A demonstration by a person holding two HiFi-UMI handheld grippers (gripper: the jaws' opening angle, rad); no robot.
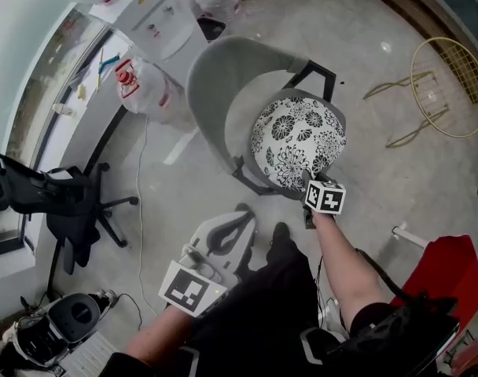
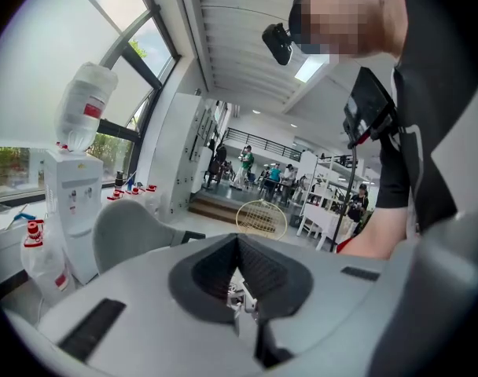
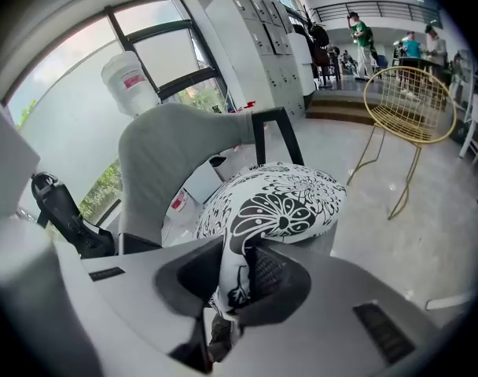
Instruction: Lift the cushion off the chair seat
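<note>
A round cushion [image 1: 298, 140] with a black-and-white flower print lies on the seat of a grey shell chair [image 1: 223, 81]. My right gripper [image 1: 312, 185] is at the cushion's near edge, shut on a pinched fold of its fabric. In the right gripper view the fabric runs down between the pads of that gripper [image 3: 237, 261], with the cushion [image 3: 282, 203] bulging beyond them in front of the chair back [image 3: 168, 151]. My left gripper [image 1: 233, 228] hangs lower left, away from the chair, shut with nothing in it [image 2: 239, 246]. The chair [image 2: 133, 230] shows at left in the left gripper view.
A water dispenser [image 1: 156, 14] and water bottles [image 1: 145, 85] stand behind the chair. A black office chair [image 1: 66, 203] is at left, a gold wire chair [image 1: 447, 85] at right, a red object [image 1: 451, 269] at lower right. A person's legs are below.
</note>
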